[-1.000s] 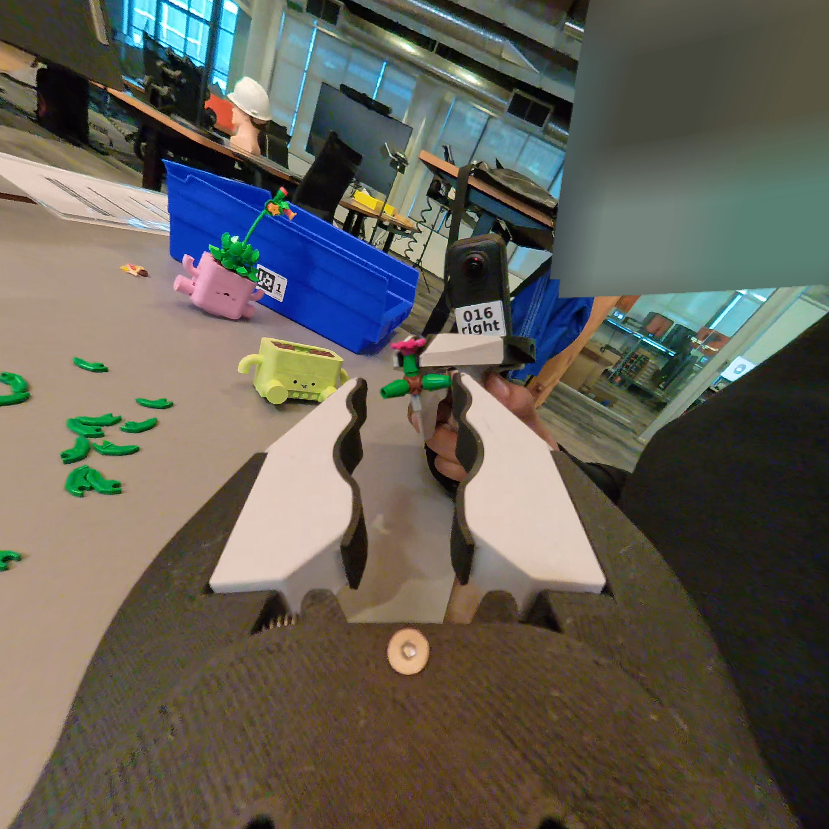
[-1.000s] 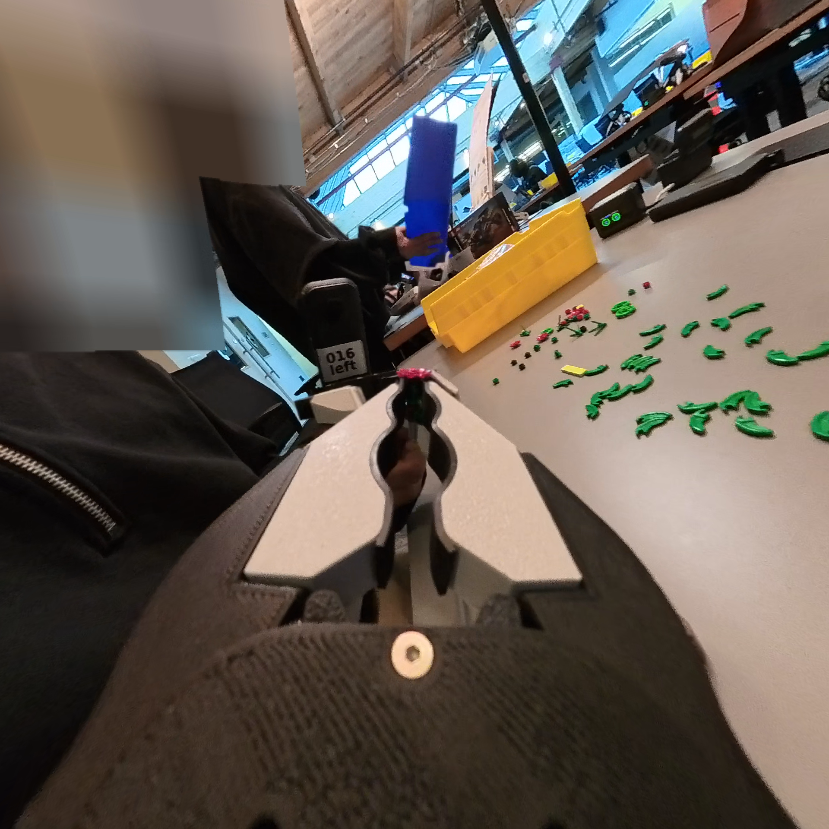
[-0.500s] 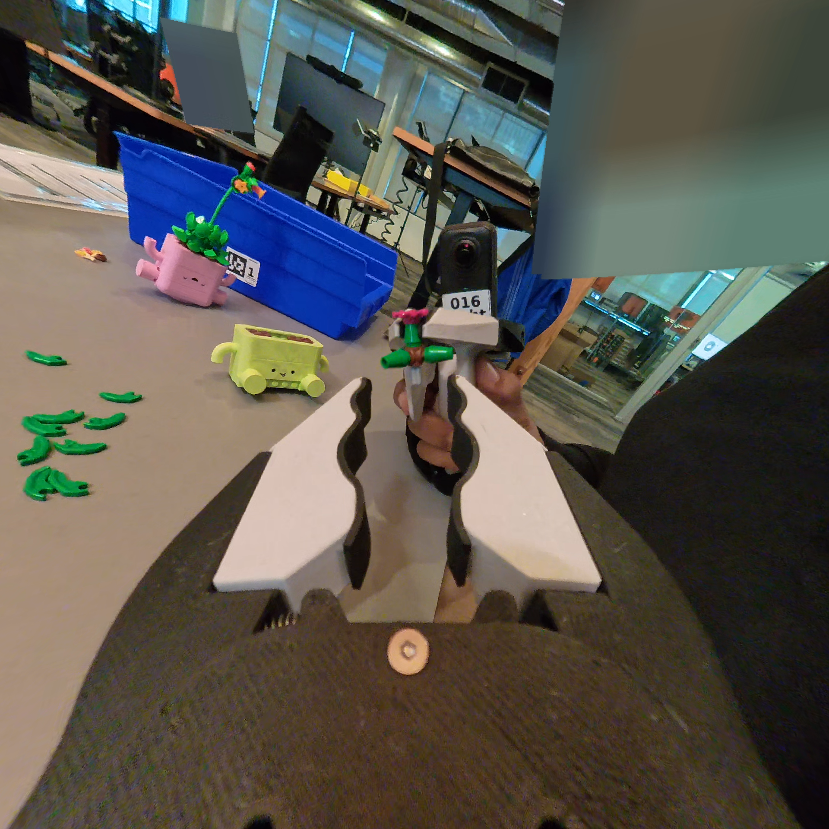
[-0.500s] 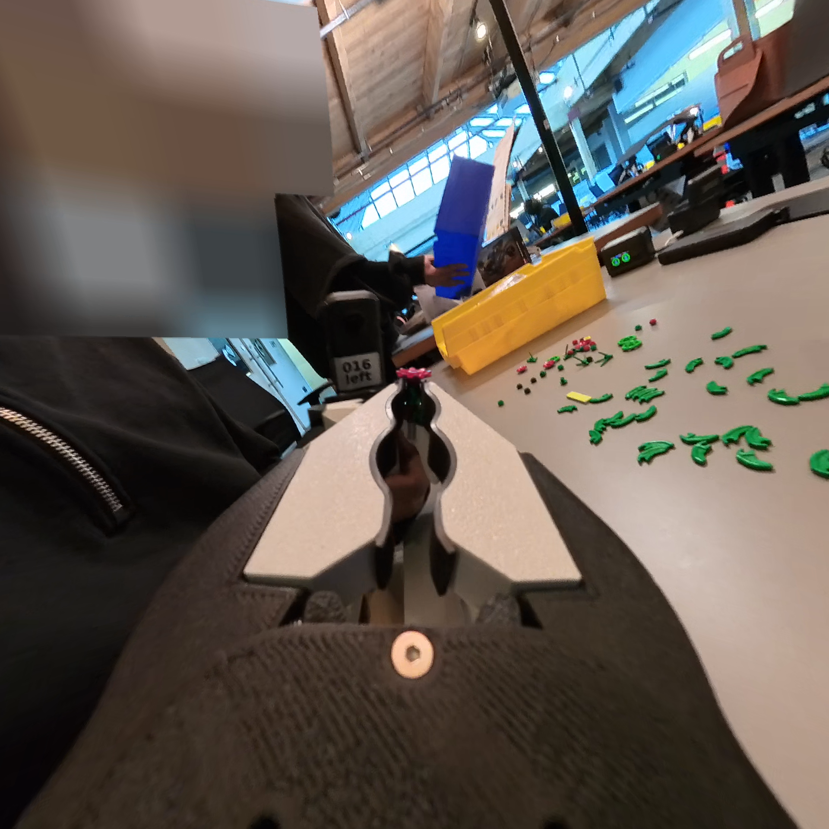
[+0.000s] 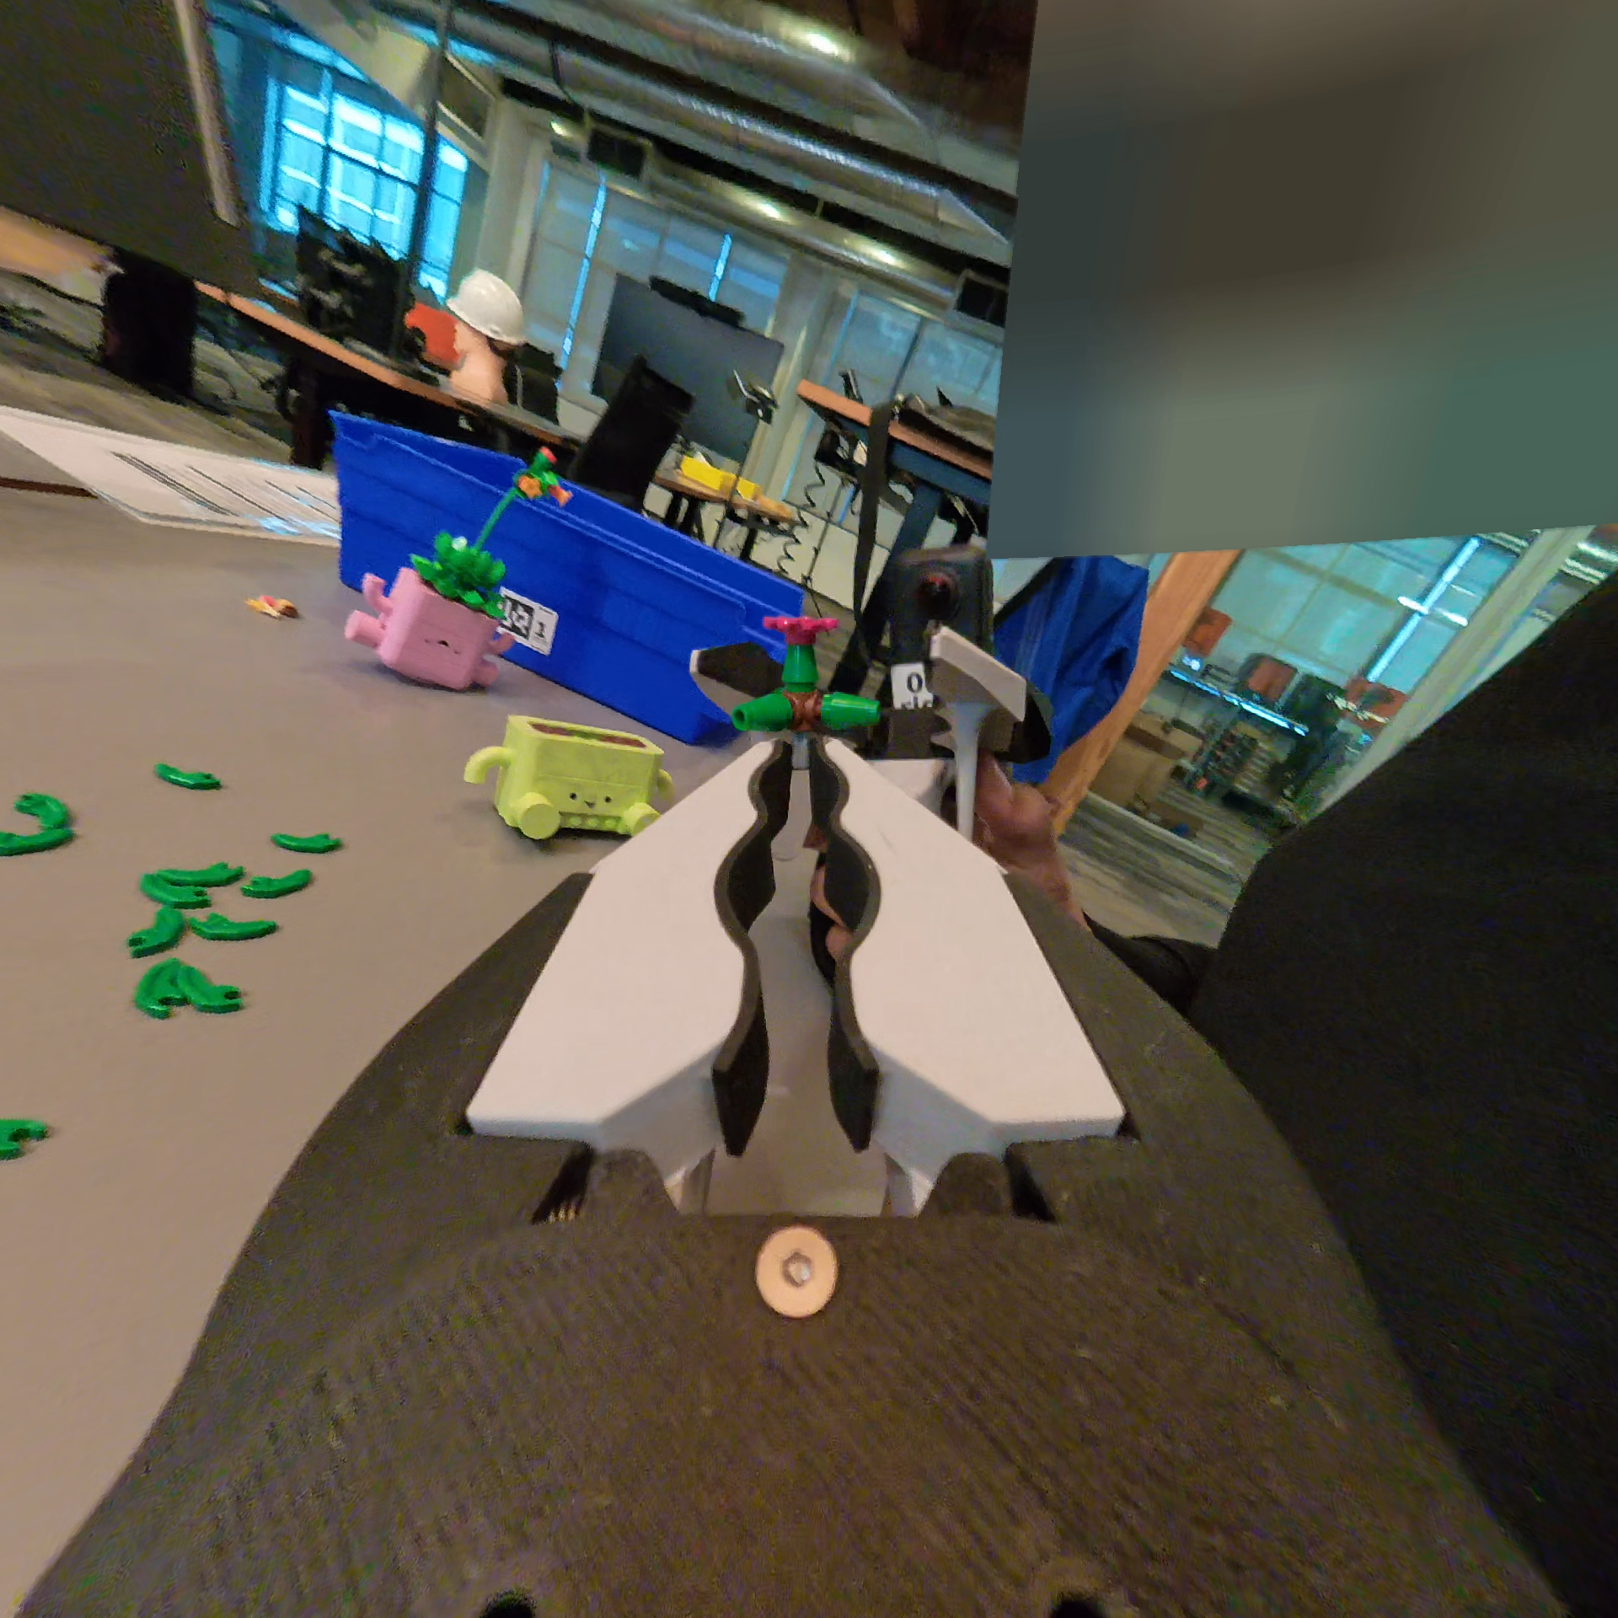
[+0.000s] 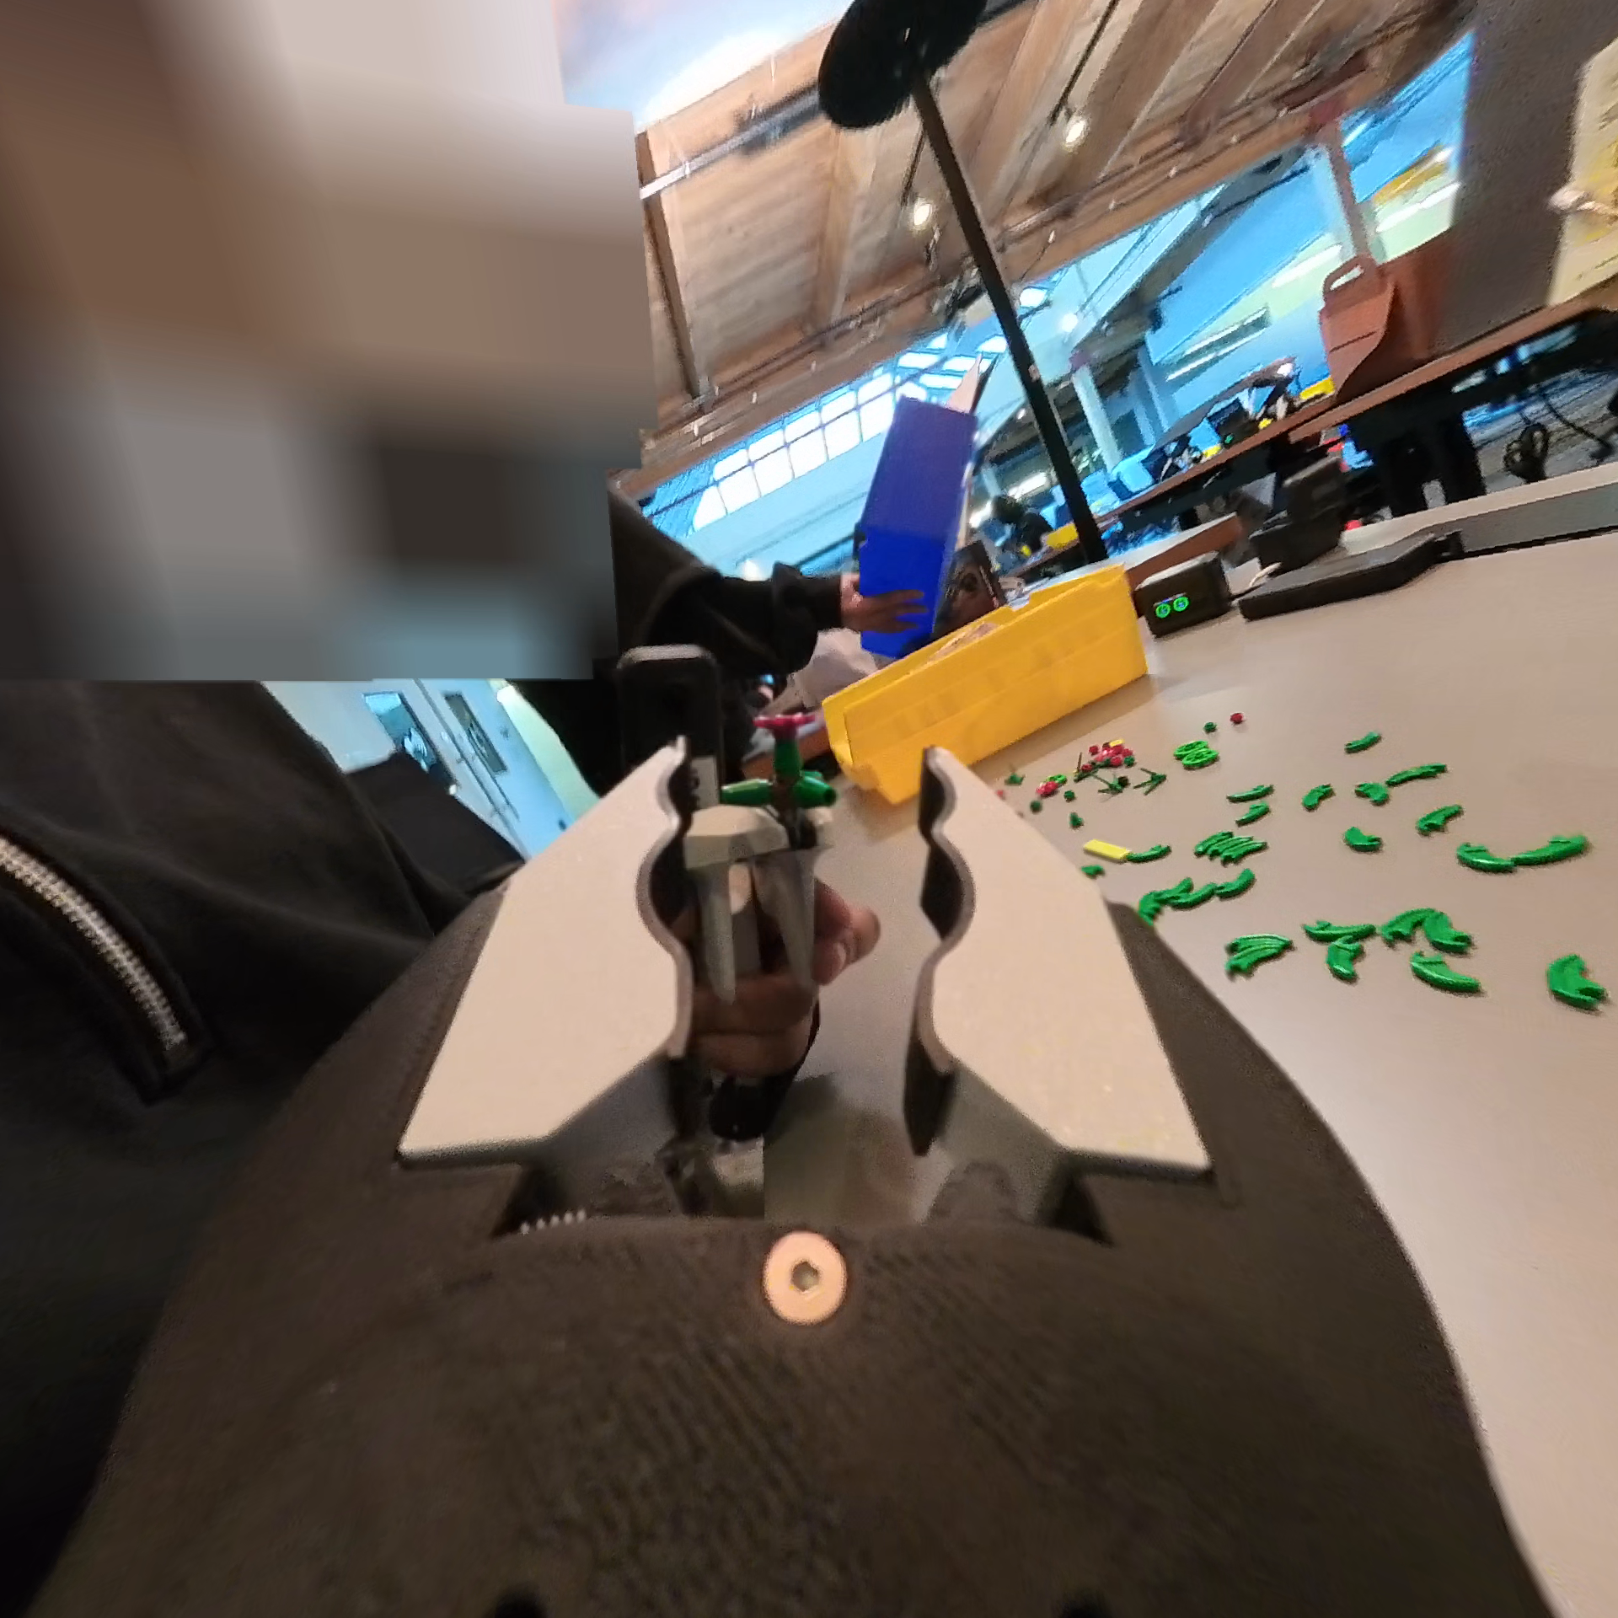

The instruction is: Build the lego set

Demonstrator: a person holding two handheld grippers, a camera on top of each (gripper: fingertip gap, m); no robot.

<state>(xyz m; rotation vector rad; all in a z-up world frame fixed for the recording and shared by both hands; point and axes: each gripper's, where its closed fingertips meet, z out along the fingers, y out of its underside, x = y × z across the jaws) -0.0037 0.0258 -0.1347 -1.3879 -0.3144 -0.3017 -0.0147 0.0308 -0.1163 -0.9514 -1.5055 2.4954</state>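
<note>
A small flower stem (image 5: 798, 692) with a pink bloom and two green side pegs stands upright in my left gripper (image 5: 798, 755), which is shut on its thin base. In the right wrist view the same stem (image 6: 779, 784) rises from the left gripper's fingertips (image 6: 731, 840), just beyond my right gripper (image 6: 801, 770). The right gripper is open and empty, with its jaws wide apart on either side of the stem. A lime-green pot (image 5: 573, 779) and a pink pot with a plant (image 5: 433, 626) stand on the grey table.
A blue bin (image 5: 613, 595) lies behind the pots. Several green leaf pieces (image 5: 188, 884) are scattered at left and also show in the right wrist view (image 6: 1366, 946). A yellow bin (image 6: 989, 678) and small red and green bits (image 6: 1103, 770) lie farther off. Less than 4 cm separates the two grippers' tips. Left tips and right tips are each some 15 centimeters from the lime-green pot (image 5: 573, 779).
The stem has passed from the right gripper to the left. The left gripper closed on its base and the right gripper opened wide and let go.
</note>
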